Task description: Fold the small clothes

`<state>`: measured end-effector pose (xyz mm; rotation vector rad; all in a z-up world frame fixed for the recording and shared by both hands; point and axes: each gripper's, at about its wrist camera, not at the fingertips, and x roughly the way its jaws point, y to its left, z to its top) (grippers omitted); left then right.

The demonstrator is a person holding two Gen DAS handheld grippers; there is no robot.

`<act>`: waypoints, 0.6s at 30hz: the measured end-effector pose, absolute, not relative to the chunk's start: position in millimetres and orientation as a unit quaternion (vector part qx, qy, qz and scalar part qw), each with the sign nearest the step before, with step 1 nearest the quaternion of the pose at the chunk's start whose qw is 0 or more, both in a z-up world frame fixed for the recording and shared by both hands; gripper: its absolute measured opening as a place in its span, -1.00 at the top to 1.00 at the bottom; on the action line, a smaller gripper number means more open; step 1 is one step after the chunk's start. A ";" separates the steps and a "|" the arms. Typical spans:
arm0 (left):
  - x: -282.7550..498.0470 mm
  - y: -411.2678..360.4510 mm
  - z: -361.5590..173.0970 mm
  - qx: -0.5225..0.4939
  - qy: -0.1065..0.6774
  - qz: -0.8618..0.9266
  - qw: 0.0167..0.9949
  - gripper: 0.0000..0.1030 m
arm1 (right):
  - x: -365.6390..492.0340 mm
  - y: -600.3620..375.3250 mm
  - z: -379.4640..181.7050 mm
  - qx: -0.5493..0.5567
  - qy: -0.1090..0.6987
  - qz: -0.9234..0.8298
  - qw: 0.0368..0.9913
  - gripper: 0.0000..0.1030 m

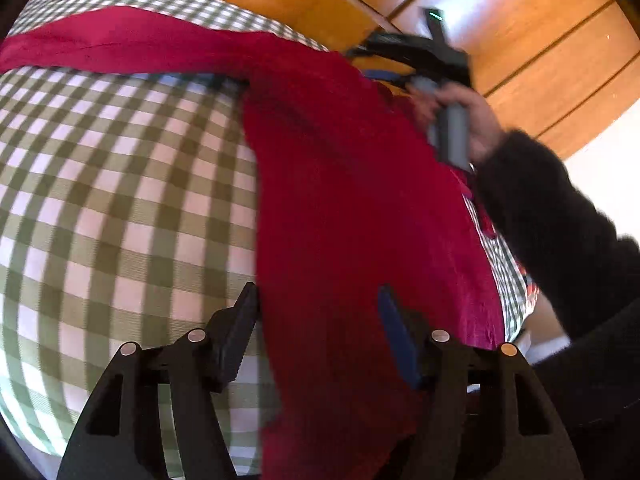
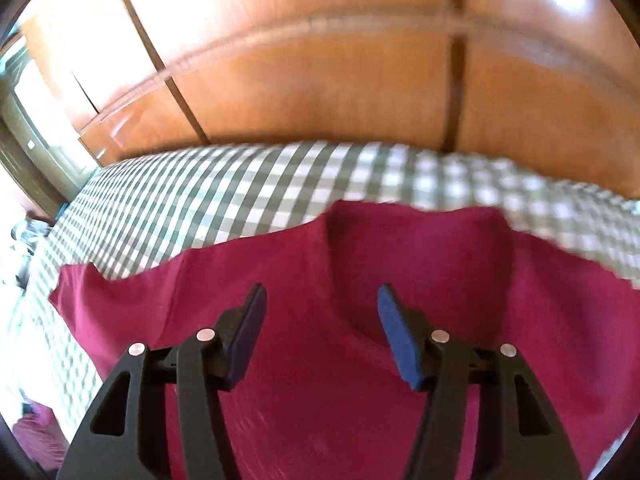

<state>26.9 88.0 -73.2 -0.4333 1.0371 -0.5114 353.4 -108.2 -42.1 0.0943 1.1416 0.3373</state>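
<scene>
A dark red shirt (image 1: 360, 200) lies spread on a green-and-white checked cloth (image 1: 120, 200); one sleeve stretches out to the far left. My left gripper (image 1: 318, 300) is open just above the shirt's near edge, holding nothing. In the right wrist view the shirt (image 2: 320, 380) fills the lower frame with its neck opening (image 2: 420, 264) ahead. My right gripper (image 2: 322, 300) is open over the shirt below the collar, empty. The right gripper also shows in the left wrist view (image 1: 400, 64), held in a hand at the shirt's far end; its jaws are hidden there.
The checked cloth (image 2: 240, 188) covers the table up to a wooden panelled wall (image 2: 320, 80). A person's black-sleeved arm (image 1: 552, 220) reaches over the shirt's right side. A window (image 2: 24, 112) is at far left. Another reddish cloth (image 2: 36, 428) lies at the lower left.
</scene>
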 end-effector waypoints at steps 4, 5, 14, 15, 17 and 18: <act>19.0 69.5 -74.7 -0.138 0.493 -0.226 0.829 0.69 | 364.4 -94.2 -49.4 -0.003 0.534 0.139 0.834 0.90; 14.5 67.5 -73.8 -0.126 0.492 -0.227 0.831 0.73 | 367.4 -98.1 -46.1 0.005 0.524 0.129 0.842 0.91; 13.2 136.1 -69.2 -0.235 0.477 -0.160 0.832 0.36 | 355.5 -95.5 -54.4 -0.041 0.491 0.096 0.865 0.13; 19.3 158.6 -64.7 -0.237 0.465 -0.118 0.845 0.23 | 347.2 -99.2 -45.6 -0.026 0.480 0.101 0.871 -0.34; 34.0 214.4 -57.6 -0.255 0.434 -0.018 0.864 0.04 | 317.2 -103.9 -31.0 -0.014 0.457 0.120 0.881 -0.38; 41.3 239.4 -55.8 -0.267 0.420 0.021 0.867 0.04 | 303.8 -105.7 -28.6 -0.012 0.457 0.132 0.879 -0.40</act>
